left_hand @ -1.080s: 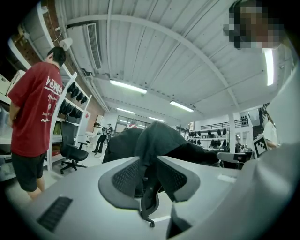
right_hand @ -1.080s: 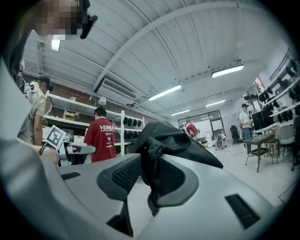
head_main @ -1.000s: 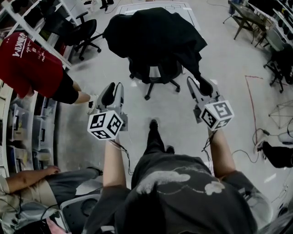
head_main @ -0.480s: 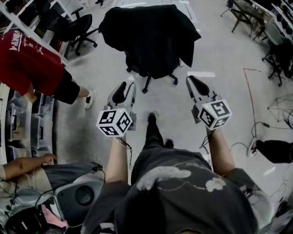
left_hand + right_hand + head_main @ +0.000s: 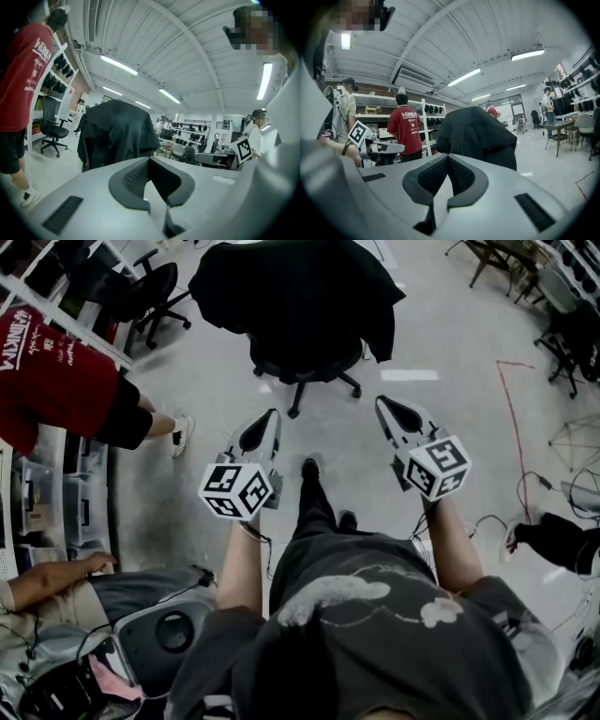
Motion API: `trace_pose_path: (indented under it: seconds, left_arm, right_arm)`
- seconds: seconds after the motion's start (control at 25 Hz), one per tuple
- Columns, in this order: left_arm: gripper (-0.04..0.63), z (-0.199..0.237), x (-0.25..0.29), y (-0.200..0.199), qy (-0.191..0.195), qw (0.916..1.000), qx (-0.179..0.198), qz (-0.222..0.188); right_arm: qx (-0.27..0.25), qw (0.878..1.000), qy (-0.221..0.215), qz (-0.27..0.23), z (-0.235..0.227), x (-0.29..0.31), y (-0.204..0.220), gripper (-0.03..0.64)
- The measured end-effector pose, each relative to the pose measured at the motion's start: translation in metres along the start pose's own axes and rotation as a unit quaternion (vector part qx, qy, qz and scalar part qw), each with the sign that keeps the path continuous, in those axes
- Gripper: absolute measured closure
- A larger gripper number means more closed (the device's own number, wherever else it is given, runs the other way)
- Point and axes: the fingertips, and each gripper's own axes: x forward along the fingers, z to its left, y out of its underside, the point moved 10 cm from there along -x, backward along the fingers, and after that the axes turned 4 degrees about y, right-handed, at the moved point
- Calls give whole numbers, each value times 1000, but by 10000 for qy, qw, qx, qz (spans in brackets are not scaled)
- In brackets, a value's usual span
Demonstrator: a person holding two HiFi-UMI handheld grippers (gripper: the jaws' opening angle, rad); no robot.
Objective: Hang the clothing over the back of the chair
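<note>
A black garment (image 5: 295, 296) lies draped over the back and seat of a black office chair (image 5: 305, 381) at the top centre of the head view. In the left gripper view the garment (image 5: 117, 133) hangs ahead, and in the right gripper view the same garment (image 5: 476, 133) covers the chair. My left gripper (image 5: 271, 415) and right gripper (image 5: 381, 402) hover side by side short of the chair, apart from the cloth. Both have just been closing and now stand shut with nothing between the jaws, as the left gripper (image 5: 149, 159) and right gripper (image 5: 447, 157) show.
A person in a red shirt (image 5: 56, 381) stands at the left beside shelving. A second office chair (image 5: 141, 292) sits at the upper left. A seated person (image 5: 56, 592) is at the lower left. Tables (image 5: 497, 259), another chair (image 5: 567, 352) and floor cables (image 5: 525, 512) lie to the right.
Both grippers' jaws went from open to shut. The grippers sank and drew away from the chair, which now sits higher in the head view. The person in red shifted left.
</note>
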Motion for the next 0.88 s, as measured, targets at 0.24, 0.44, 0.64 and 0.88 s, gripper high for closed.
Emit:
trace_pose_path:
  seconds: [0.24,0.44,0.64,0.88]
  left_arm:
    - [595,-3,5,8,-50,9993,-36,363]
    - [595,1,7,12,-458,9979,-79,449]
    - [595,-1,11,15,-497,9973,-44,546]
    - [595,-1,11,21,-530,9971,-86,547]
  right_arm:
    - [35,9998,-17,183,-1,1,3,624]
    - [58,9997,-19,241,-1,2,6,624]
    - [41,9997,-109,217,-1,5,5,624]
    - [-22,9996,-158,215,-3,5,8,624]
